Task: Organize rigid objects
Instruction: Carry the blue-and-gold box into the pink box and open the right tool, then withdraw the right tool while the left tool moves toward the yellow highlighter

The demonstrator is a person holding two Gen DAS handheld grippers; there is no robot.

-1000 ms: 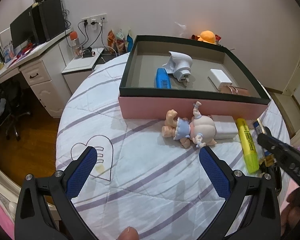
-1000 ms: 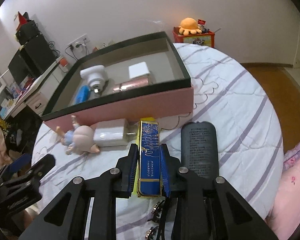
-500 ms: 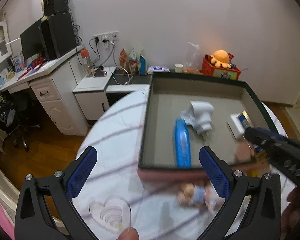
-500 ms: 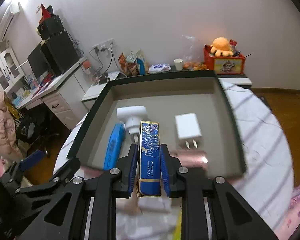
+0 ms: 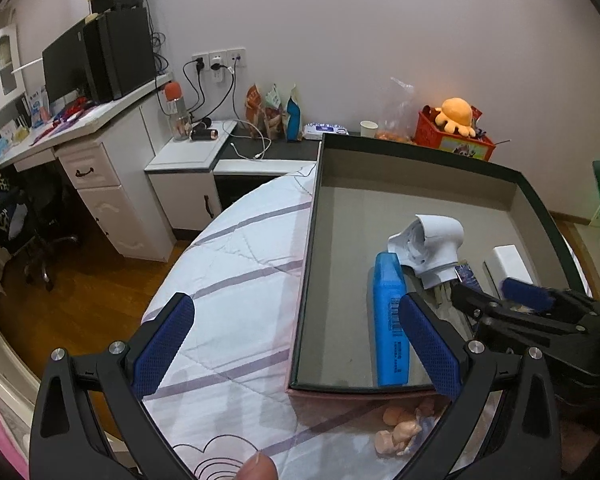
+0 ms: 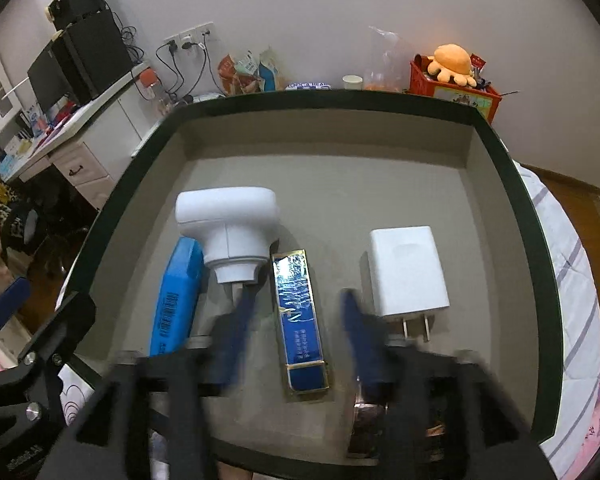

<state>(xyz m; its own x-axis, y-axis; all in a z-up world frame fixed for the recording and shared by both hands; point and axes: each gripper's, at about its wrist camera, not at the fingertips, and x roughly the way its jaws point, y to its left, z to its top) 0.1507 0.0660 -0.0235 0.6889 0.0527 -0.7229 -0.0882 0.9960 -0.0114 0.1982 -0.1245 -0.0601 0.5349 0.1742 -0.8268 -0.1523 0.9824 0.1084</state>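
A dark-rimmed pink box point(image 6: 538, 248) sits on the bed. On its floor lies a blue-and-gold slim box point(image 6: 298, 320), loose between the open, motion-blurred fingers of my right gripper point(image 6: 296, 332). To its left are a white plug adapter point(image 6: 230, 236) and a blue bar point(image 6: 176, 304); to its right a white charger point(image 6: 406, 270) and a rose-gold tube point(image 6: 364, 424). My left gripper point(image 5: 296, 344) is open and empty, hovering over the box's left front corner point(image 5: 300, 320). A small doll point(image 5: 404, 428) lies outside below the box's front wall.
The bed has a white quilt with purple stripes point(image 5: 236, 264). Behind it stand a white desk with a monitor point(image 5: 84, 64), a low cabinet with cables and snack bags point(image 5: 236, 140), and a red crate with an orange plush point(image 5: 456, 124) against the wall.
My right gripper carried the blue-and-gold box from the bed into the pink box and opened, letting it go. My left gripper rose and moved over the box's left corner.
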